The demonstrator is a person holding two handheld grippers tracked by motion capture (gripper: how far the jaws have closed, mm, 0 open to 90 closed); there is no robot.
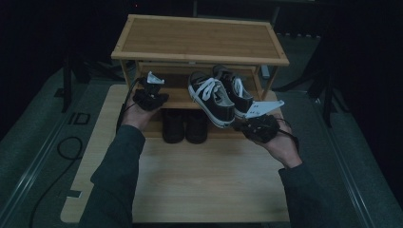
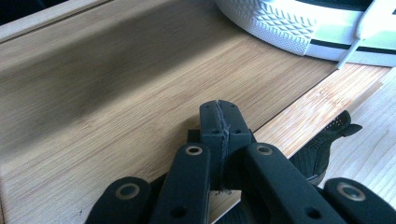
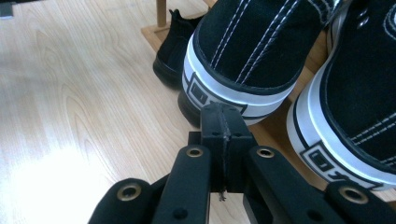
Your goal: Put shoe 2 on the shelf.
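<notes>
Sleeves [image 1: 119,180] and forearms enter from the bottom edge of the high view, each hand w/ a gripper, both raised over the worktop [image 1: 209,175] toward a wooden shoe rack [image 1: 199,38] at its far edge.

Left gripper [image 1: 151,97]: held at the front left of the rack's middle shelf [image 1: 178,97]. In the left gripper view its jaws are pressed together, tips meeting along a thin seam, nothing between them [image 2: 219,123]. Below the jaws lies the bare shelf board [image 2: 116,102]; a white ribbed sneaker sole [image 2: 299,28] sits at the upper right of that view, well apart from the jaws, and a dark shoe [image 2: 327,144] shows beyond the shelf's front edge, lower down.

Right gripper [image 1: 259,127]: held just in front of the rack's right front corner, near the heels of the sneakers. In the right gripper view its jaws are likewise closed flat on each other, gripping nothing [image 3: 223,126]; the tips are just beside the heel of the nearer sneaker [image 3: 252,51], though contact cannot be told.

Sneakers [image 1: 218,95]: a black pair w/ white laces and white soles, side by side on the right half of the middle shelf, heels toward the person and overhanging the front edge.

Dark shoes [image 1: 184,124]: a pair at the centre of the lowest level, under the shelf, heels to the front.

Top shelf [image 1: 199,38]: bare.
</notes>
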